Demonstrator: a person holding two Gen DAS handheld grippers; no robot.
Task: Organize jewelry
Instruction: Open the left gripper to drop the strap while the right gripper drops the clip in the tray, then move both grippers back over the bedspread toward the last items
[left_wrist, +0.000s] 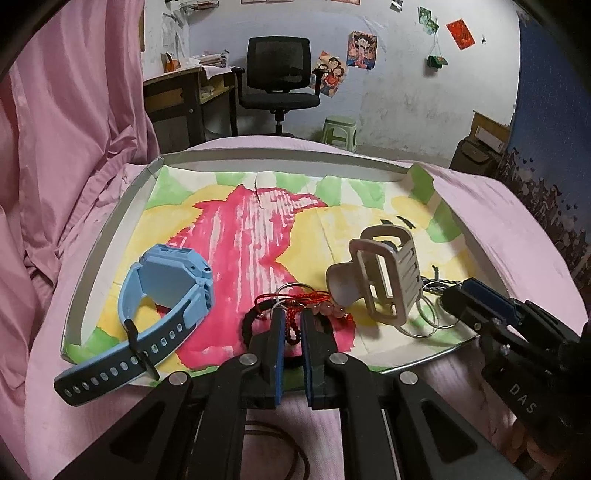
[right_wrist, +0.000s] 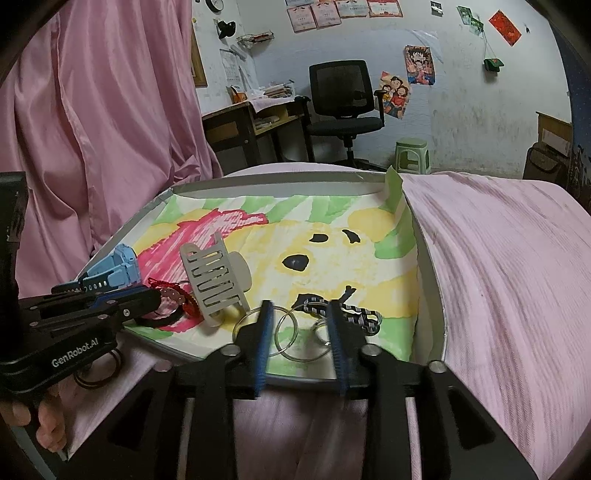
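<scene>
A shallow tray (left_wrist: 110, 236) lined with a painted paper lies on the pink bed. On it are a blue watch (left_wrist: 166, 291), a beige hair claw (left_wrist: 380, 273), silver rings (left_wrist: 428, 317), a black bead bracelet (left_wrist: 251, 321) and a red bead strand (left_wrist: 293, 330). My left gripper (left_wrist: 293, 321) stands at the tray's near edge, its fingers drawn close on the red bead strand. My right gripper (right_wrist: 301, 321) is open over the silver rings (right_wrist: 291, 332), with a black-and-white cord bracelet (right_wrist: 354, 314) just past its right finger. The hair claw (right_wrist: 214, 280) stands to its left.
Pink bedding (right_wrist: 498, 277) rises to the right of the tray and a pink curtain (left_wrist: 74, 129) hangs on the left. Brown loops (right_wrist: 96, 373) lie on the bed under the left gripper. A hand (right_wrist: 40, 424) holds that tool. An office chair (left_wrist: 277, 74), a desk and a green stool stand beyond.
</scene>
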